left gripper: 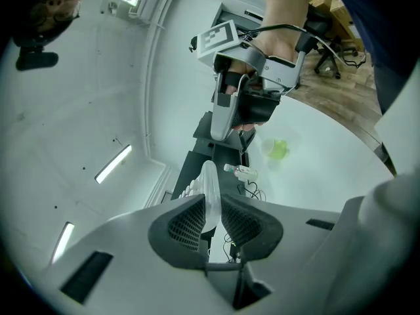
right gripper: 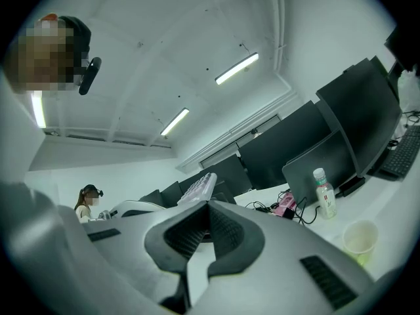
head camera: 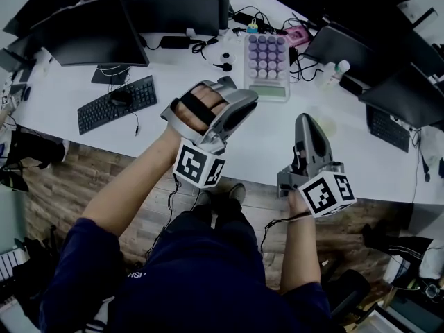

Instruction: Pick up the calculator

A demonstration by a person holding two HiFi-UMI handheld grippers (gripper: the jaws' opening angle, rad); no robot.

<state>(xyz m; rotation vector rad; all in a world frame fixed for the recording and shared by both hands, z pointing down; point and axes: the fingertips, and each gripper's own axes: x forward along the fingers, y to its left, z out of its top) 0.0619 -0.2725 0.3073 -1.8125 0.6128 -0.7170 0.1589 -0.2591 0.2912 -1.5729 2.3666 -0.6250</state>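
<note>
The calculator (head camera: 266, 61) is white with purple keys and a pale display. It hangs above the white desk (head camera: 166, 127), and my left gripper (head camera: 243, 94) is shut on its near left edge. In the left gripper view the calculator (left gripper: 209, 186) stands edge-on between the dark ribbed pads (left gripper: 186, 225) of the left gripper (left gripper: 211, 209). My right gripper (head camera: 305, 121) hovers to the right of the calculator, apart from it, shut with nothing in it. In the right gripper view the calculator (right gripper: 200, 188) shows beyond the closed right gripper (right gripper: 209, 207).
Dark monitors (head camera: 94, 30) line the back of the desk. A black keyboard (head camera: 116, 103) lies at the left and another keyboard (head camera: 388, 127) at the right. A bottle (right gripper: 323, 192), a paper cup (right gripper: 359, 238) and cables (head camera: 305, 68) sit to the right. A person (right gripper: 85, 202) stands far off.
</note>
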